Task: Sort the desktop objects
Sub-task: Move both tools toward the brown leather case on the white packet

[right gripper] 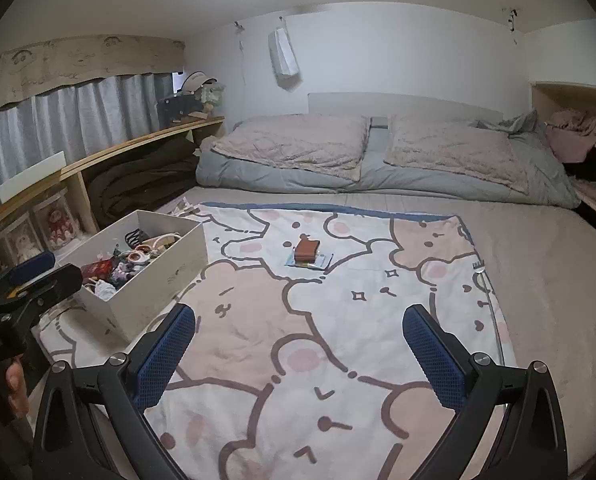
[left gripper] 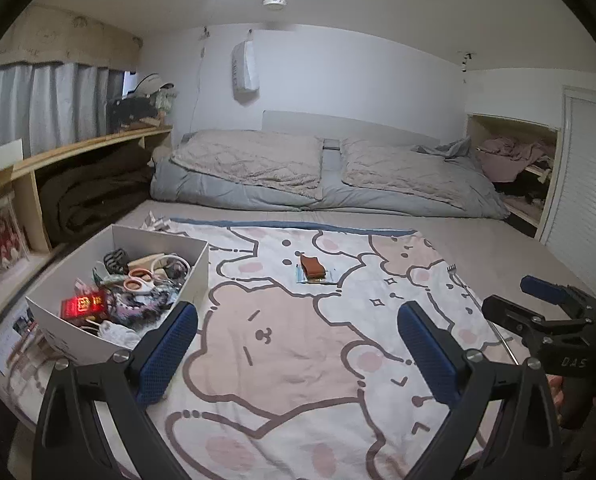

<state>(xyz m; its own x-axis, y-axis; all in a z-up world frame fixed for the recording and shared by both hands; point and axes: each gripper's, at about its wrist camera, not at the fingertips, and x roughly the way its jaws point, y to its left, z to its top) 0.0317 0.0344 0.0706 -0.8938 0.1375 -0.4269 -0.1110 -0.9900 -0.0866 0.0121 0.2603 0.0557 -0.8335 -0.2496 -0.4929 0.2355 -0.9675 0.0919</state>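
Both the left gripper (left gripper: 298,354) and right gripper (right gripper: 298,356) hover empty with jaws apart over the bear-print blanket (left gripper: 298,360), the brown wallet (left gripper: 311,267) mid-blanket, the full white box (left gripper: 196,276) at its left edge.

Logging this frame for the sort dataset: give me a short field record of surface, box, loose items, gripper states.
surface: cartoon bear blanket spread on a bed
box: white box at the blanket's left, holding scissors, a red packet and other small items
loose items: brown pouch lying on a blue packet, mid-blanket
left gripper: open, empty
right gripper: open, empty
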